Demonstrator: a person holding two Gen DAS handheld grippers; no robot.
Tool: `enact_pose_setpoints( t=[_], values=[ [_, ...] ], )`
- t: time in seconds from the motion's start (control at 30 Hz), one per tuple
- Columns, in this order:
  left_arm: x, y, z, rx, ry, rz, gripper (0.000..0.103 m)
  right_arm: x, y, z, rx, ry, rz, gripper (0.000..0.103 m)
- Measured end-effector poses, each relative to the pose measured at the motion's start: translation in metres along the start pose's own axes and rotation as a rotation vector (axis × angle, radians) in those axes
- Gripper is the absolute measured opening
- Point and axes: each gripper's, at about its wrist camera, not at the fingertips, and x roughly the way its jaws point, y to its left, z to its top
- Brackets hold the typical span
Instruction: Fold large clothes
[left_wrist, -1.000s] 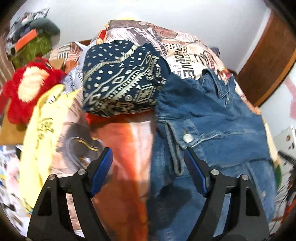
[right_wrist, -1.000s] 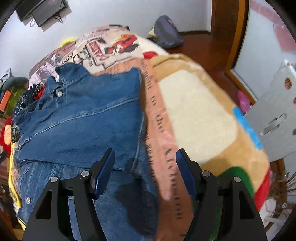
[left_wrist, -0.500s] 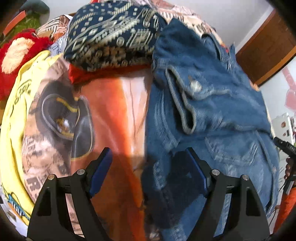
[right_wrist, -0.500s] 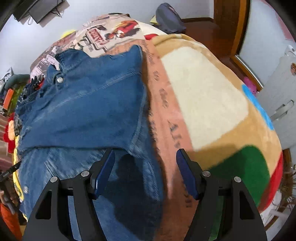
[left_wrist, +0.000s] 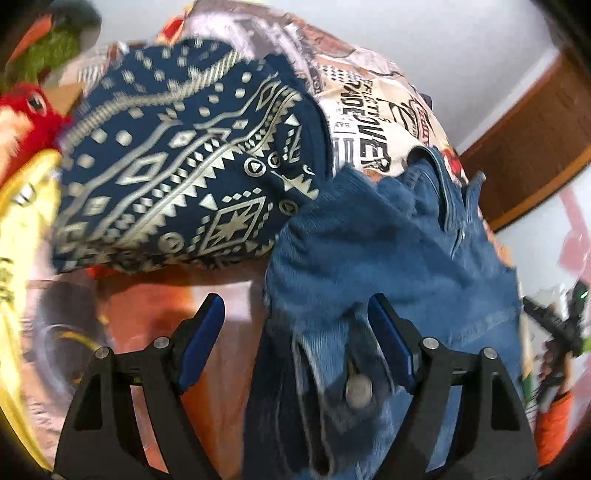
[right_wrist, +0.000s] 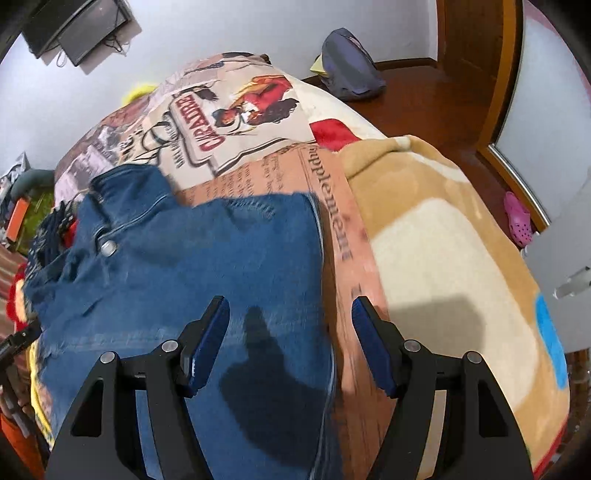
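In the left wrist view, a red plush toy (left_wrist: 26, 110) sits at the far left edge of the bed, with a yellow printed cloth (left_wrist: 22, 236) below it; just right of these lies a folded navy garment with a pale geometric pattern (left_wrist: 184, 166), resting on the printed bedspread (left_wrist: 365, 122) and touching the denim jacket (left_wrist: 388, 251) at its right side; the left gripper (left_wrist: 295, 339) hangs spread wide, nothing between its blue pads, its right finger (left_wrist: 391, 343) over the jacket's edge near a metal button (left_wrist: 358, 389), its left finger over the orange part of the bedspread.

In the right wrist view, the denim jacket (right_wrist: 192, 266) lies flat across the left half of the bed, collar toward the far side; the right gripper (right_wrist: 290, 339) is released and empty, its pads straddling the jacket's right hem; further right a tan and cream blanket (right_wrist: 436, 258) covers the bed's right side; beyond it, on the wooden floor, are a grey-blue bag (right_wrist: 351, 70) and a pink clog (right_wrist: 519, 218).
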Motion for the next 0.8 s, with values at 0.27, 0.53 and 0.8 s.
enact_pose_setpoints(
  t=[0.27, 0.53, 0.8],
  values=[
    [0.032, 0.015, 0.009, -0.125, 0.035, -0.155, 0.064, 0.032, -0.012, 0.017, 0.028, -0.003, -0.012, 0.058],
    [0.019, -0.004, -0.002, -0.108, 0.036, -0.095, 0.037, 0.025, 0.002, 0.019, -0.002, 0.019, 0.048, 0.011],
    [-0.036, -0.063, -0.004, 0.114, -0.05, -0.02, 0.014, -0.038, 0.022, 0.029, -0.089, -0.099, 0.114, 0.009]
  ],
)
